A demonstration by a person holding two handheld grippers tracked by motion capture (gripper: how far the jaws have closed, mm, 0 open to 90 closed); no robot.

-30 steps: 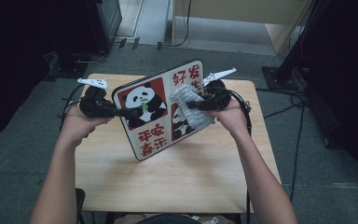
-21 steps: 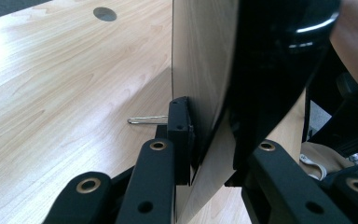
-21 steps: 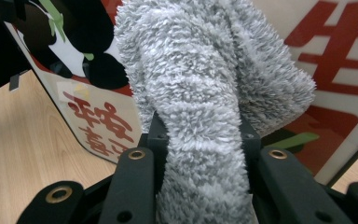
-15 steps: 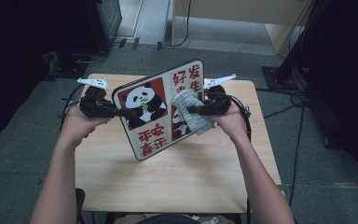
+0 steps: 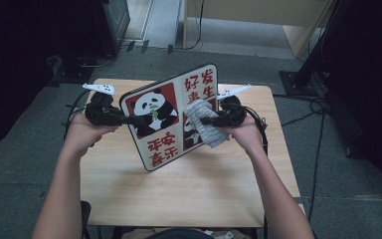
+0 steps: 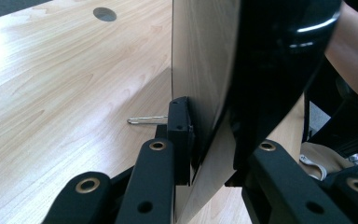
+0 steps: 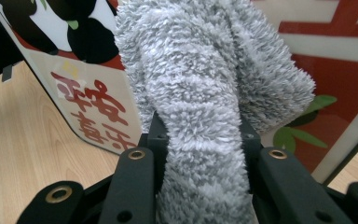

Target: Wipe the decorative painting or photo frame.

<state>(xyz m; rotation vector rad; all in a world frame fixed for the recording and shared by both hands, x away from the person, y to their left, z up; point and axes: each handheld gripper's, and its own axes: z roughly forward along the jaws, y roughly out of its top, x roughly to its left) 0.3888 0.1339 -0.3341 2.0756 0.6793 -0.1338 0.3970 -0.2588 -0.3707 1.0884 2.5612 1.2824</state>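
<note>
A glossy panda board point(image 5: 171, 117) with red and cream panels and red characters stands tilted on its lower edge on the wooden table point(image 5: 189, 194). My left gripper point(image 5: 138, 120) is shut on the board's left edge; in the left gripper view its jaws clamp the thin panda board point(image 6: 205, 84) edge-on. My right gripper point(image 5: 203, 120) is shut on a fluffy grey cloth point(image 5: 206, 129) that lies against the board's right half. In the right gripper view the grey cloth point(image 7: 200, 112) bulges from between the jaws, pressed on the panda board point(image 7: 88, 107).
A thin metal wire point(image 6: 147, 120) lies on the table behind the board, and a round cable hole point(image 6: 105, 13) sits near the far edge. Cables point(image 5: 298, 114) trail on the grey floor. A dark stand point(image 5: 308, 64) is at the right, a wooden cabinet point(image 5: 258, 20) behind.
The right gripper has slid the grey cloth slightly down and left across the board's face. The left gripper and the board have kept still.
</note>
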